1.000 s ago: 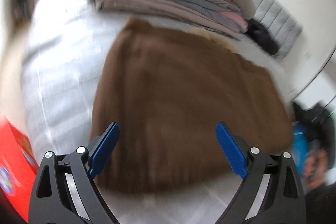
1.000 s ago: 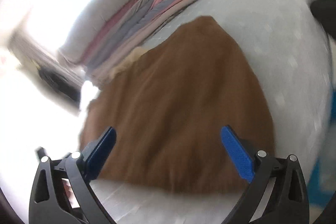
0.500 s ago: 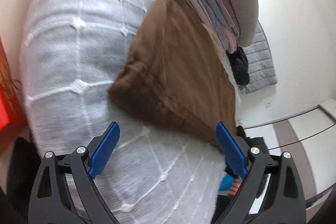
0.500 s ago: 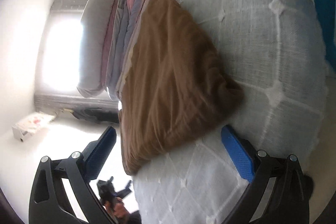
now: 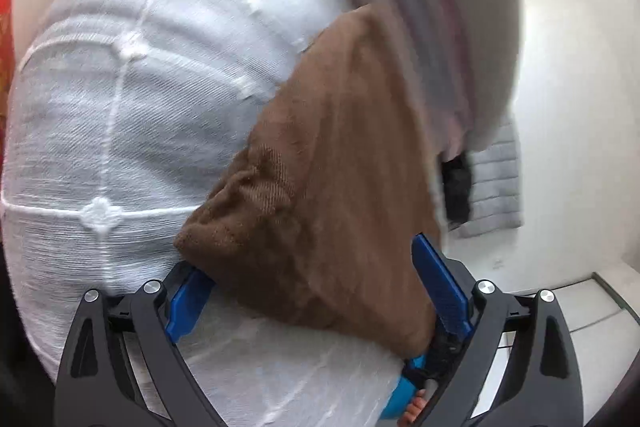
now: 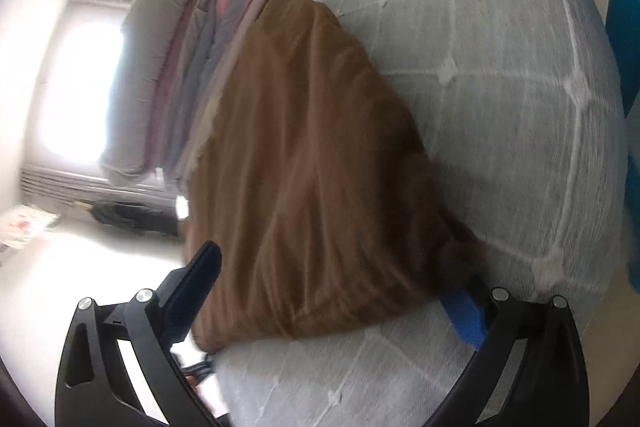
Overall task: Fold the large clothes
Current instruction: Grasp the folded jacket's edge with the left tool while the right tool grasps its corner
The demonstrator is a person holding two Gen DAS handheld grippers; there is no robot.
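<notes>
My left tongs and right tongs both gape wide around the folded brown garment's near corners at lower frame, on the white quilt.

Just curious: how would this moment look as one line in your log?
left gripper: open, straddling brown garment | right gripper: open, same | white quilted bed | folded stack behind

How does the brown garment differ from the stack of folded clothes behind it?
The brown garment is one colour, lying low and rumpled at its near edge; the stack of folded clothes piles pink, grey and beige layers higher. The garment sits between both open hand-held grippers; the stack lies beyond them. Both rest on the white quilted bed.
</notes>
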